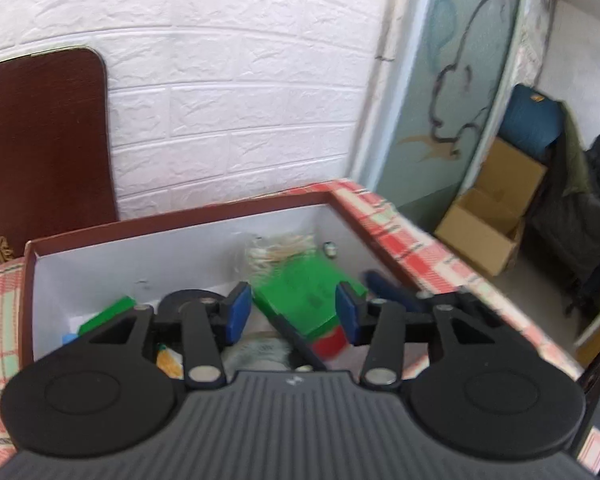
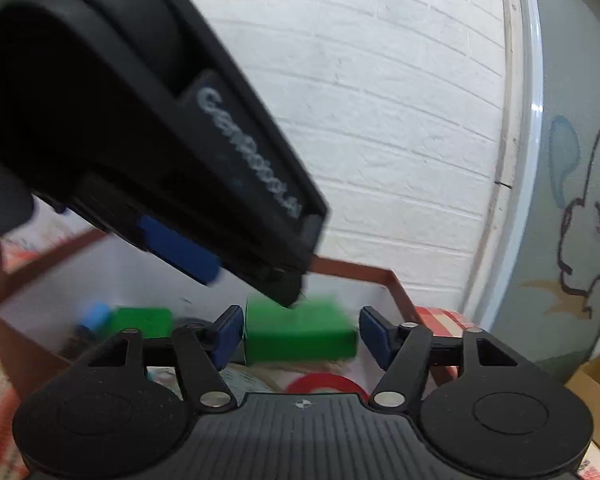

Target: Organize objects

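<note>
Item, nearest the lens: my left gripper [image 1: 294, 312], blue fingers [image 1: 238, 312] spread, nothing between them, poised above the box.

Item: my right gripper [image 2: 298, 336], fingers [image 2: 228, 334] likewise spread and pinching nothing; a green block shows in the gap but lies beyond the pads, untouched so far as I can tell. The black body of the other gripper crosses the upper left of this view.

Item: open box [image 1: 180, 220], red-brown rim, white interior, resting on a red-checked cloth [image 1: 400, 240] against a white brick wall [image 1: 220, 100].

Contents, somewhat blurred: large green block [image 1: 308, 292] right of centre; smaller green block [image 1: 108, 312] to the left; black roll [image 1: 188, 298] between them; pale bundle of strings [image 1: 276, 248] toward the back wall; a red piece [image 1: 330, 344] just under the large block; a dark blue thing [image 1: 384, 284] by the right wall.

Judgement: objects appear largely gathered in the box, and neither gripper is carrying anything.

Handling note: keep both grippers apart over the box so they do not collide, and lower squarely over one piece before closing.
</note>
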The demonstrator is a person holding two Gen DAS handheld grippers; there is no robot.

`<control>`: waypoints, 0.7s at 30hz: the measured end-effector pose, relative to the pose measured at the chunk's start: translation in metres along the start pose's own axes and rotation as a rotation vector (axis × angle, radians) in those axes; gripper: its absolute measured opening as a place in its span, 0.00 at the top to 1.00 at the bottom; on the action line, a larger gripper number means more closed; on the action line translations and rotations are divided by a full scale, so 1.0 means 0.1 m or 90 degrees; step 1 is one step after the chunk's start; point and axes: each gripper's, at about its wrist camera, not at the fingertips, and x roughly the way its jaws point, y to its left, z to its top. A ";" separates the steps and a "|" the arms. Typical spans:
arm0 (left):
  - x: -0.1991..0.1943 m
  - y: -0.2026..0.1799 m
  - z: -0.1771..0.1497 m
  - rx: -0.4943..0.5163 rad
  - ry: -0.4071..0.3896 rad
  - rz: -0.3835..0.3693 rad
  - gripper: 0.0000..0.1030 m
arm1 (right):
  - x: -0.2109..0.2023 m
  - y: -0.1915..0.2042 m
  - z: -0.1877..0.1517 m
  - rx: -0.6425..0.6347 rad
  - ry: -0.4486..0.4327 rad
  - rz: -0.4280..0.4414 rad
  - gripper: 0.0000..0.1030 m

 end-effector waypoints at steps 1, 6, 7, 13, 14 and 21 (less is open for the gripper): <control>0.01 0.02 -0.02 -0.006 0.003 0.002 0.52 | 0.00 -0.04 -0.02 0.016 0.002 0.003 0.37; -0.13 0.15 -0.15 -0.022 -0.002 0.018 0.49 | -0.23 -0.10 -0.08 0.055 -0.018 0.006 0.36; -0.18 0.17 -0.18 -0.024 -0.003 0.020 0.49 | -0.30 -0.09 -0.10 0.064 -0.022 0.005 0.36; -0.70 0.11 -0.54 -0.001 -0.050 0.030 0.46 | -0.83 -0.28 -0.20 0.143 -0.021 -0.020 0.33; -0.78 0.09 -0.63 0.001 -0.059 0.026 0.46 | -0.91 -0.24 -0.21 0.142 -0.020 -0.018 0.33; -1.05 0.08 -1.09 -0.025 -0.014 0.034 0.46 | -1.24 0.08 -0.32 0.110 0.011 -0.020 0.32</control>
